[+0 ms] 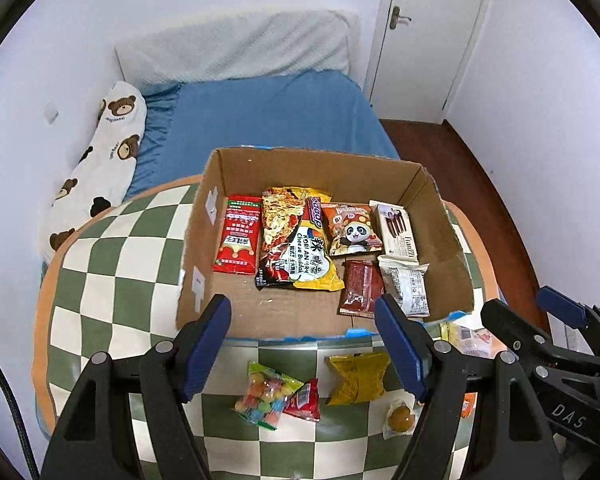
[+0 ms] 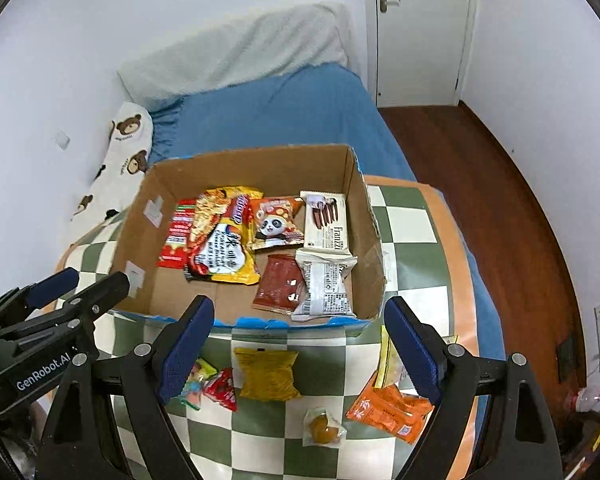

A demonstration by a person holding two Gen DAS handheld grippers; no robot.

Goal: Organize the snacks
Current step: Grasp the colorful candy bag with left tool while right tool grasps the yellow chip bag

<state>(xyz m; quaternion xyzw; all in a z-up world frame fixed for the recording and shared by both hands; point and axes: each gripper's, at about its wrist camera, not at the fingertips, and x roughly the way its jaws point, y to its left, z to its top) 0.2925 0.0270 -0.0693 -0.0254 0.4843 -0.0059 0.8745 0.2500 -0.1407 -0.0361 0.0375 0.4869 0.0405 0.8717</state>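
**Reporter:** Snacks lie loose on a green-and-white checkered cloth (image 2: pixel 404 228), nearest the cameras: a candy bag (image 1: pixel 265 398), a small red packet (image 1: pixel 304 400), a yellow packet (image 2: pixel 269 374), a wrapped round sweet (image 2: pixel 324 429) and, at 4 o'clock in the right wrist view, an orange packet (image 2: pixel 392 410).

**Photographer:** Both claws hang above them with jaws spread wide, gripping nothing: the left gripper (image 1: pixel 304 346) and the right gripper (image 2: pixel 300 350).

**Reporter:** And beyond?

**Photographer:** At 12 o'clock, a cardboard box (image 1: pixel 312 168) sits on the cloth, already holding more: a red packet (image 1: pixel 238 240), a noodle pack (image 1: pixel 296 240), a panda bag (image 1: pixel 354 234), a wafer box (image 1: pixel 396 230), a dark red sachet (image 1: pixel 360 288) and a white wrapper (image 1: pixel 408 284).

**Reporter:** The room?

**Photographer:** A blue sheet (image 1: pixel 268 112) covers the bed; a bear-print pillow (image 1: pixel 104 148) sits at 10 o'clock, a white pillow (image 1: pixel 236 48) farther back, and a white door (image 1: pixel 432 32) at 1 o'clock over a reddish wood floor (image 2: pixel 480 184).
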